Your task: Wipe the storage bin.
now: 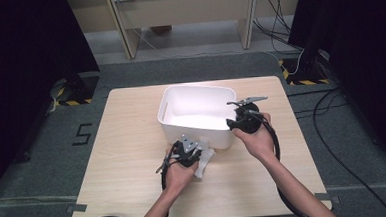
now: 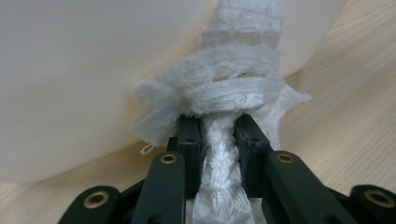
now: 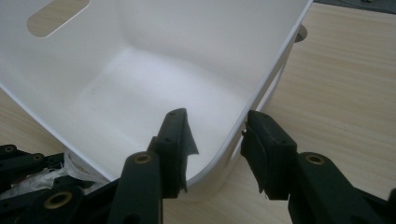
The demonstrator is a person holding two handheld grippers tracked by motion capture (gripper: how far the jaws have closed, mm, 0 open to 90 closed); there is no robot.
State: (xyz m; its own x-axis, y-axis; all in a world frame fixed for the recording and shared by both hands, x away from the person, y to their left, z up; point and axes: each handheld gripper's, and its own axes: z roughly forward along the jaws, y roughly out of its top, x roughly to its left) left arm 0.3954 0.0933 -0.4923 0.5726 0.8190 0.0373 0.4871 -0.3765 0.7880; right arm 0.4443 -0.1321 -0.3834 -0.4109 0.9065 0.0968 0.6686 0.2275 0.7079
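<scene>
A white plastic bin [image 1: 195, 90] stands in the middle of the wooden table [image 1: 133, 156]. My left gripper [image 1: 196, 156] [image 2: 219, 130] lies low in front of the bin's near wall [image 2: 70, 70], shut on a bunched white woven cloth [image 1: 206, 162] [image 2: 233, 88] that presses up against that wall. My right gripper [image 1: 234, 124] [image 3: 215, 135] straddles the bin's front right corner [image 3: 261, 84], one jaw inside and one outside, closed on the rim. The bin's inside [image 3: 140, 93] looks bare. In the right gripper view the cloth [image 3: 28, 179] shows at the lower left.
A handle slot [image 3: 56, 16] is cut in the bin's far wall. Bare tabletop lies to the left of the bin [image 1: 126, 122] and at its right [image 3: 345, 93]. Cables [image 1: 332, 131] run over the grey floor on the right.
</scene>
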